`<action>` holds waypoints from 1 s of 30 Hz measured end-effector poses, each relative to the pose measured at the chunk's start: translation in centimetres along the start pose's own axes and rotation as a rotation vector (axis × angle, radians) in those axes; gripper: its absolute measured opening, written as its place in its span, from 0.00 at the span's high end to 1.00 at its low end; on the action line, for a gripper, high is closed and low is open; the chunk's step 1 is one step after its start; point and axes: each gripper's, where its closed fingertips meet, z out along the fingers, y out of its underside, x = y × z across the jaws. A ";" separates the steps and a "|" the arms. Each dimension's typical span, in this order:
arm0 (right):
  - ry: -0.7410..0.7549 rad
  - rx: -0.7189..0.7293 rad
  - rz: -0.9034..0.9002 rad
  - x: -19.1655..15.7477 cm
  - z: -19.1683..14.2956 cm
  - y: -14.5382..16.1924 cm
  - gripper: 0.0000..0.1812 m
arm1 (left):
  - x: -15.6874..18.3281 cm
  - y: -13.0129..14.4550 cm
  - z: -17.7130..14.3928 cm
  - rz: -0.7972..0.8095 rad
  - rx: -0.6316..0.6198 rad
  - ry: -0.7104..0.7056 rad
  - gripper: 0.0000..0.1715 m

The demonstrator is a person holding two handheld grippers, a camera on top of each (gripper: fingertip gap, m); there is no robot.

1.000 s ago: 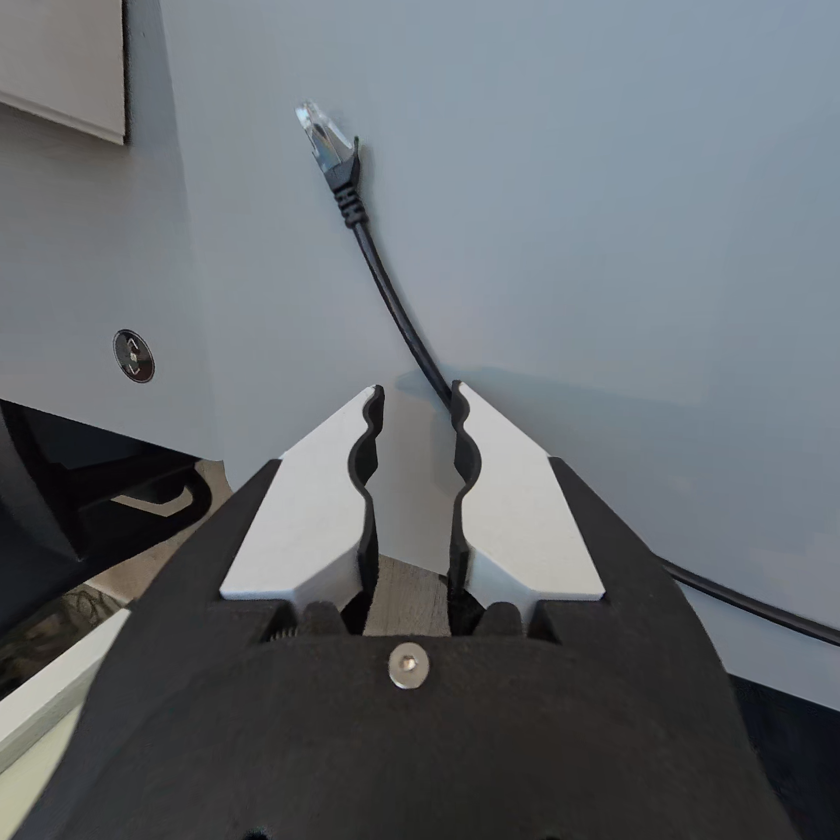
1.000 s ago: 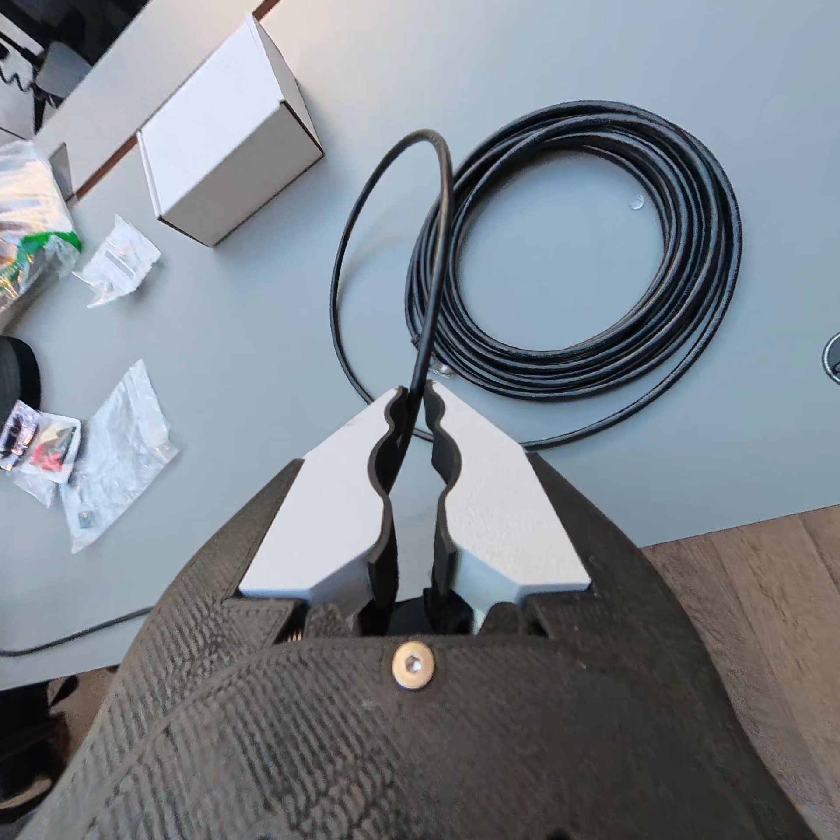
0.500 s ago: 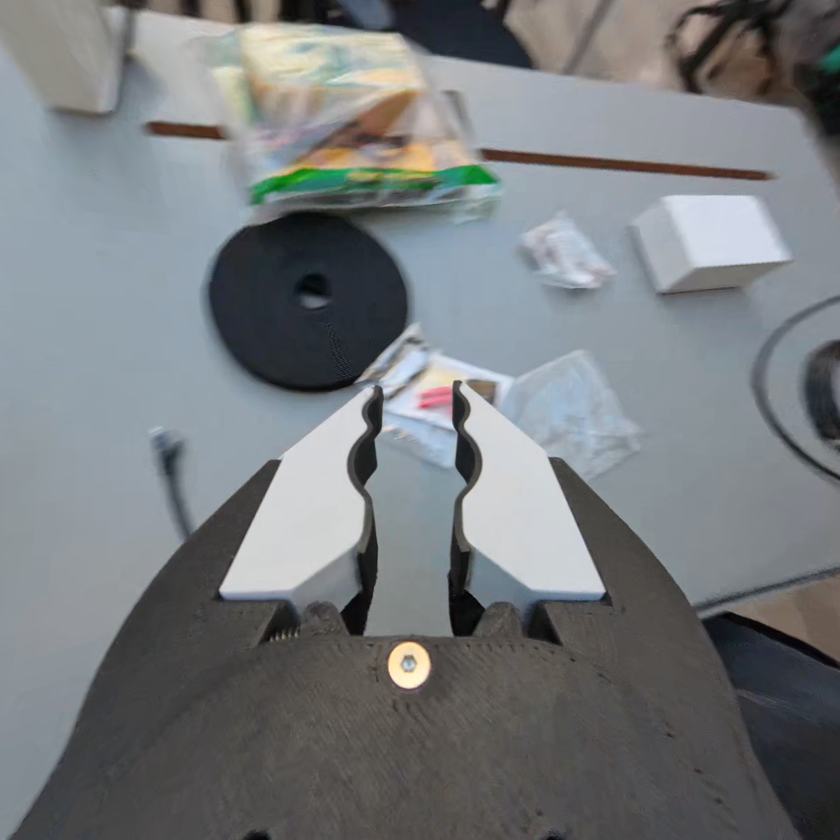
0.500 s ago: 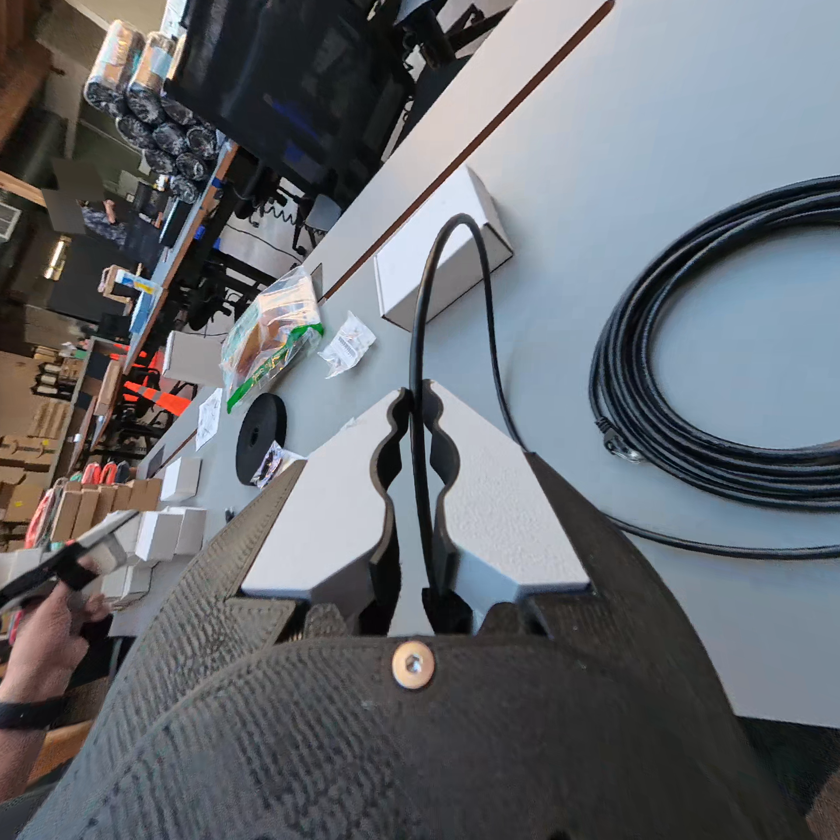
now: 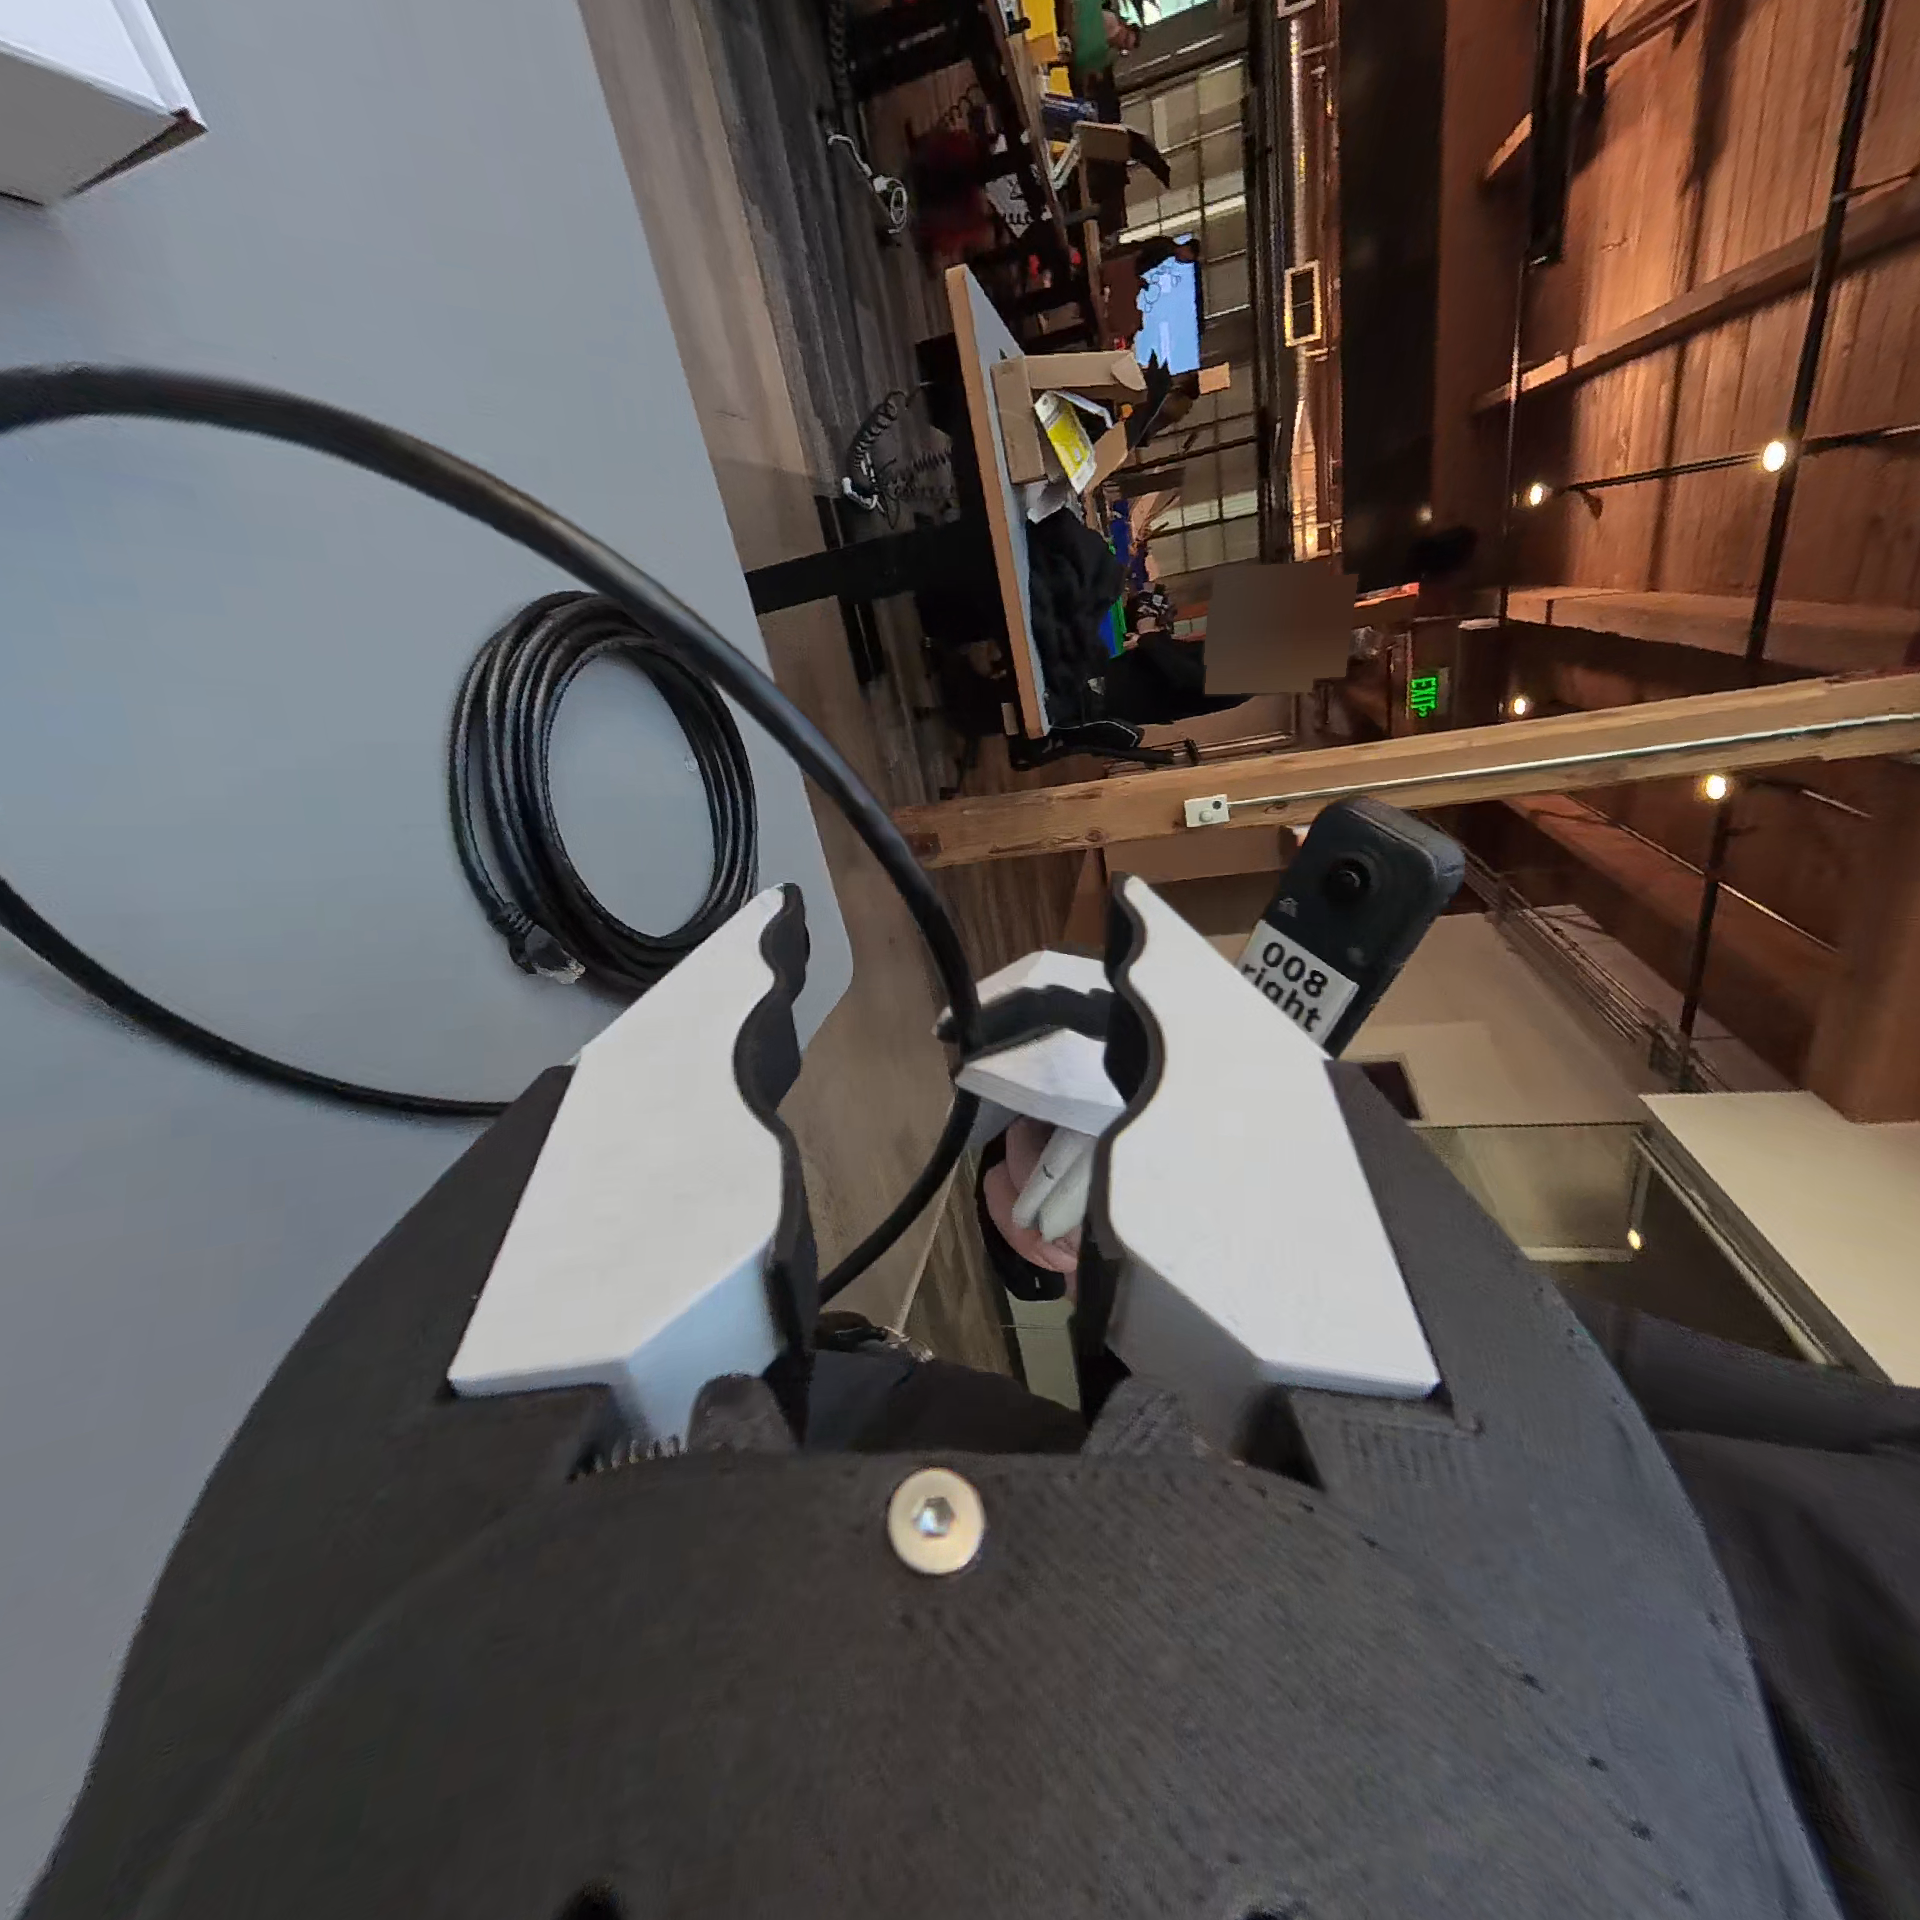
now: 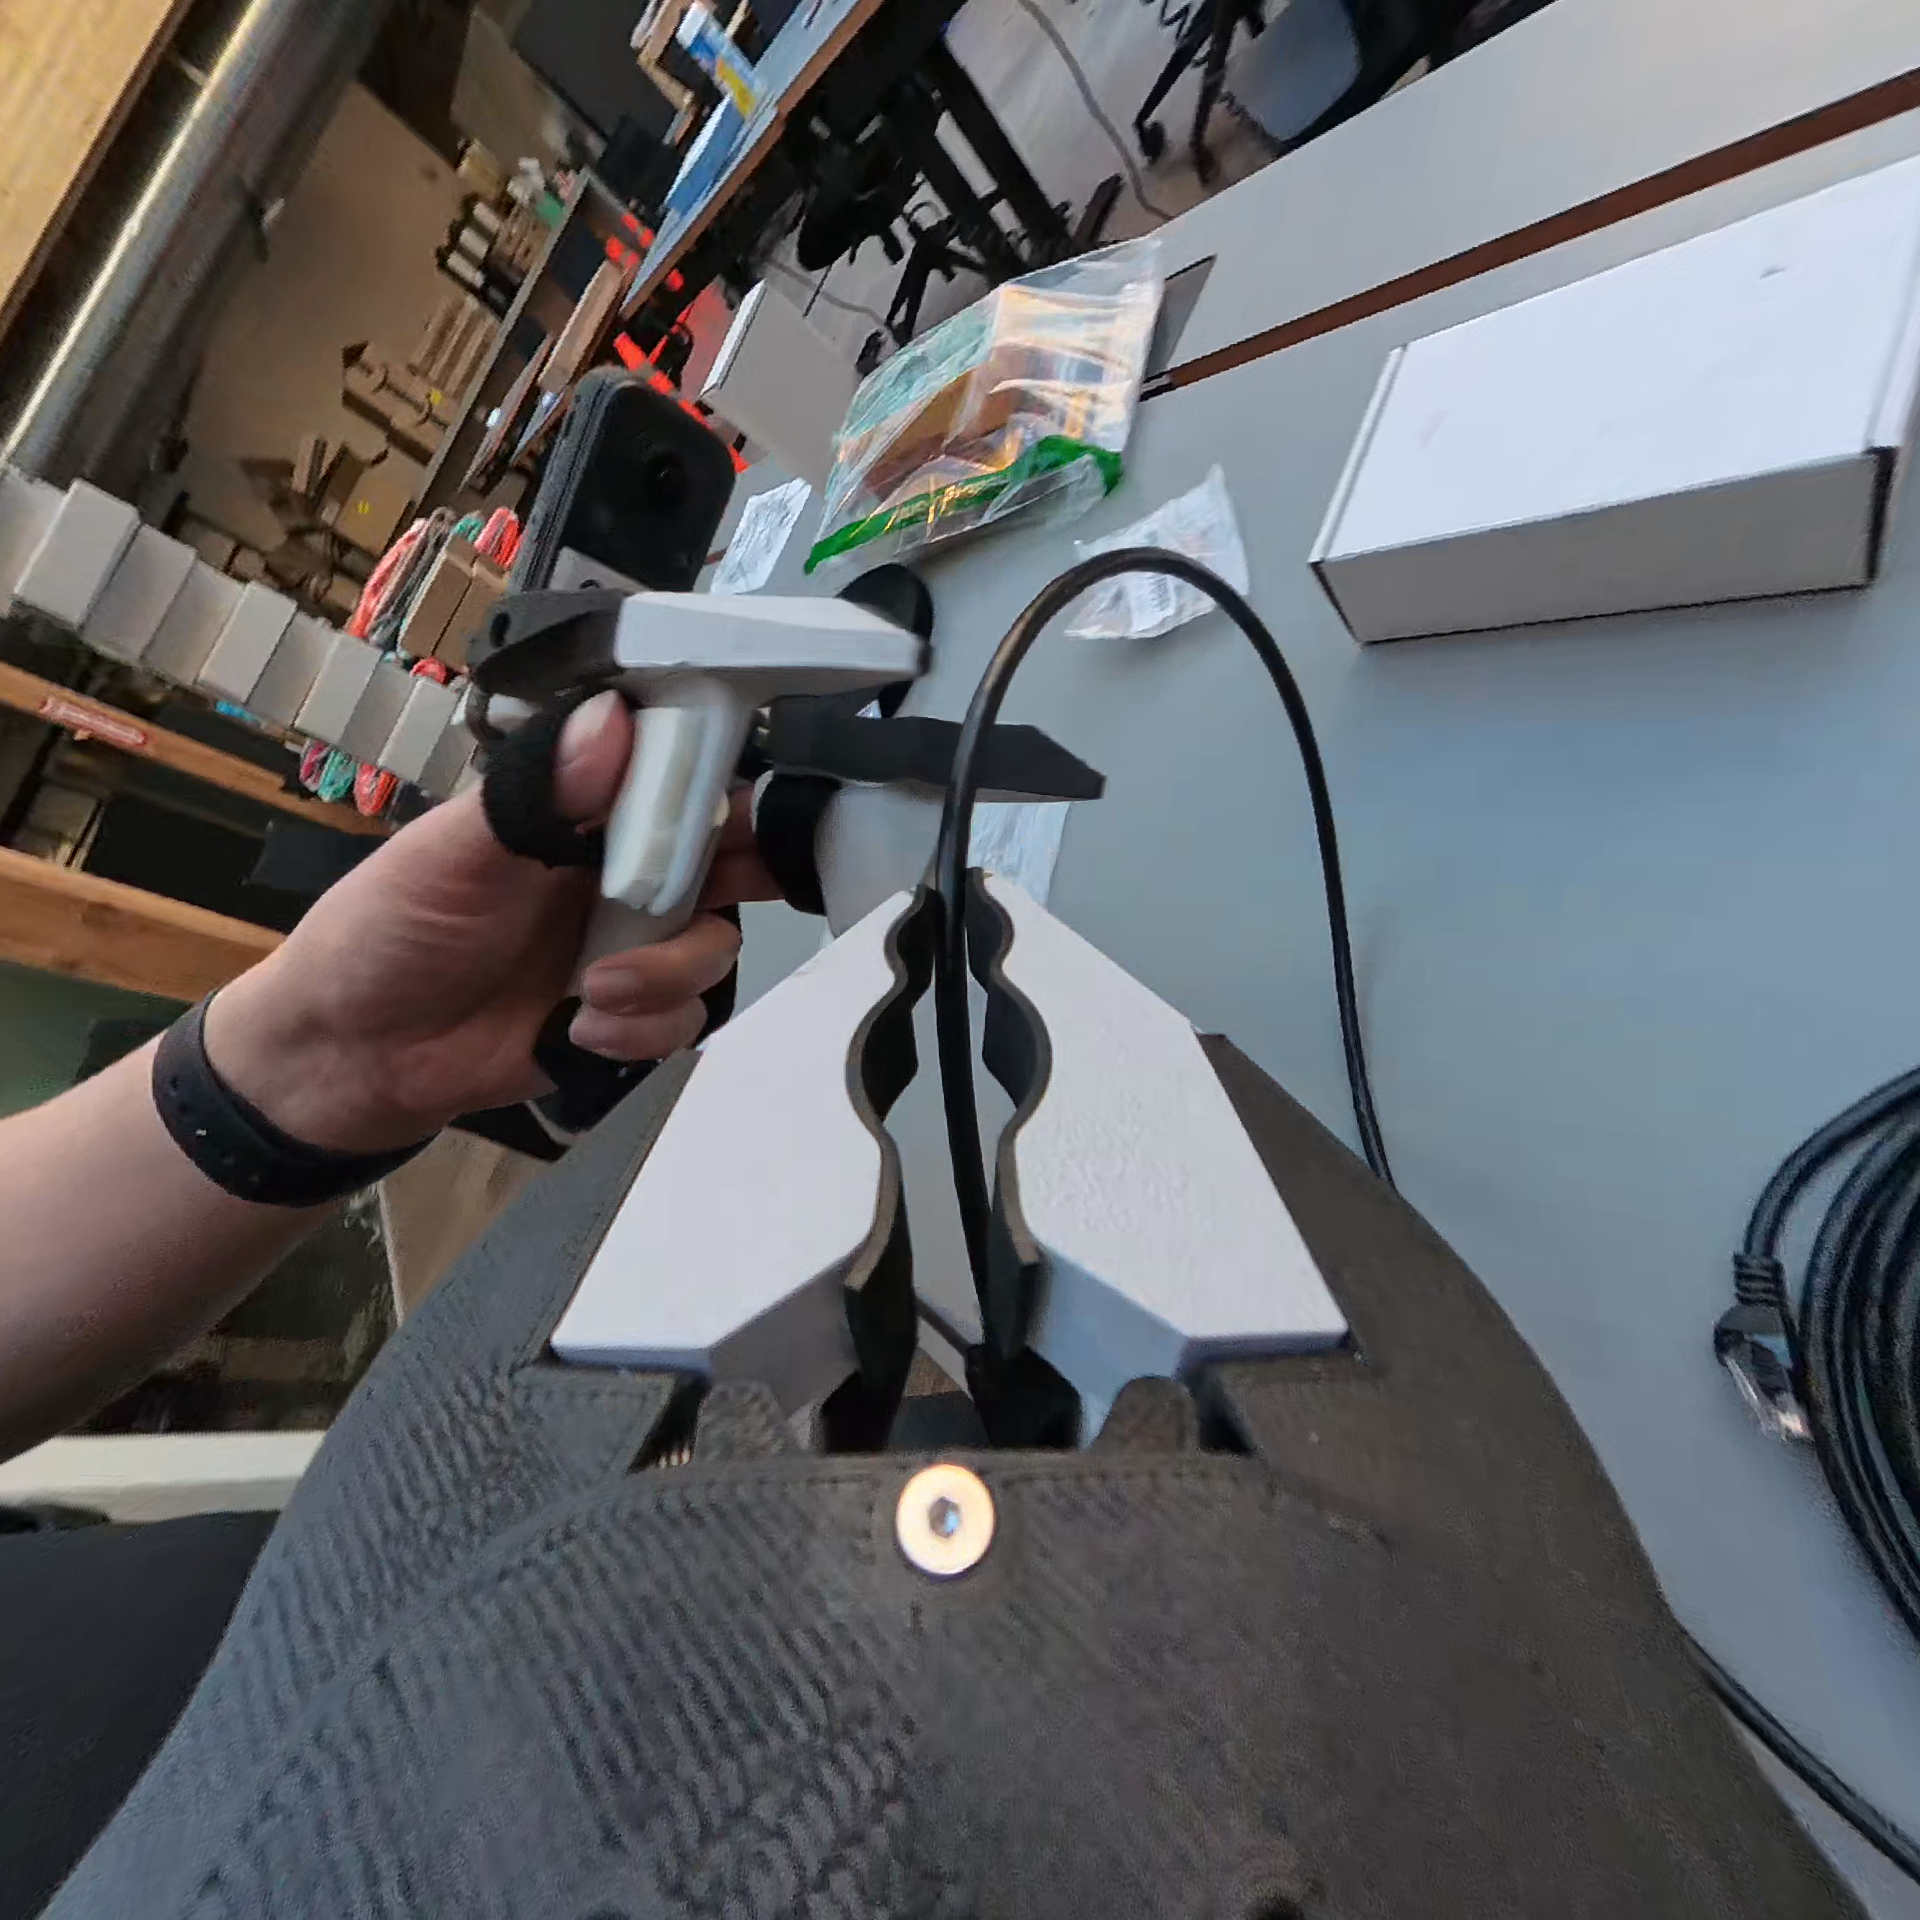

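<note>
The right gripper (image 6: 943,896) had its fingers (image 6: 1148,1122) pinching a black network cable (image 6: 1262,665) near their tips; the cable rose from between them, arched over and dropped to the grey counter (image 6: 1558,894), running on toward the coiled bulk of the cable (image 6: 1860,1351) at the right edge, where a clear-tipped plug (image 6: 1756,1361) lay against the coil; in the left wrist view the same cable (image 5: 665,582) swept in a wide loop from the counter (image 5: 260,727) into the right gripper (image 5: 1023,1023), which sat side-on just ahead.

The left gripper (image 5: 951,914) held nothing; its fingers (image 5: 644,1153) stood spread, with the right gripper's tips and the hanging cable seen through the gap; in the right wrist view the left gripper (image 6: 987,717) hovered just beyond the right one's tips, close beside the arched cable, gripped by a hand (image 6: 436,966) wearing a dark wristband (image 6: 239,1122).

On the counter lay a white cardboard box (image 6: 1621,436), a clear bag with green edging (image 6: 987,416) and a small clear packet (image 6: 1164,561).
</note>
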 end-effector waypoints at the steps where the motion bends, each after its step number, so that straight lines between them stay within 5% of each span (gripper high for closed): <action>1: -0.031 -0.018 -0.027 -0.5 0.3 0.2 0.98 | -0.3 0.1 0.1 0.006 0.001 -0.021 0.73; 3: -0.085 -0.060 -0.087 -1.2 0.8 0.7 0.98 | -0.5 0.4 0.0 0.013 -0.012 -0.038 0.97; 6: -0.172 -0.096 -0.142 -1.9 1.2 1.2 0.97 | -0.7 0.8 -0.8 0.011 -0.036 -0.060 0.99; 11: -0.229 -0.064 -0.159 -1.0 0.8 2.0 0.73 | 0.0 1.4 -3.2 0.069 -0.091 -0.102 1.00; 15: -0.368 -0.012 -0.097 -2.4 -0.1 1.9 0.73 | 0.8 1.7 -5.6 0.147 -0.153 -0.131 0.99; 20: -0.097 0.003 -0.164 3.6 -0.7 2.6 0.72 | 0.5 1.8 -8.7 0.220 -0.226 -0.164 0.98; 24: 0.104 -0.103 -0.235 9.0 -1.5 6.1 0.70 | 0.9 1.4 -10.9 0.268 -0.260 -0.159 0.99; 30: 0.167 -0.228 -0.304 10.7 -0.2 10.5 0.66 | 3.2 -0.9 -13.5 0.391 -0.272 -0.163 1.00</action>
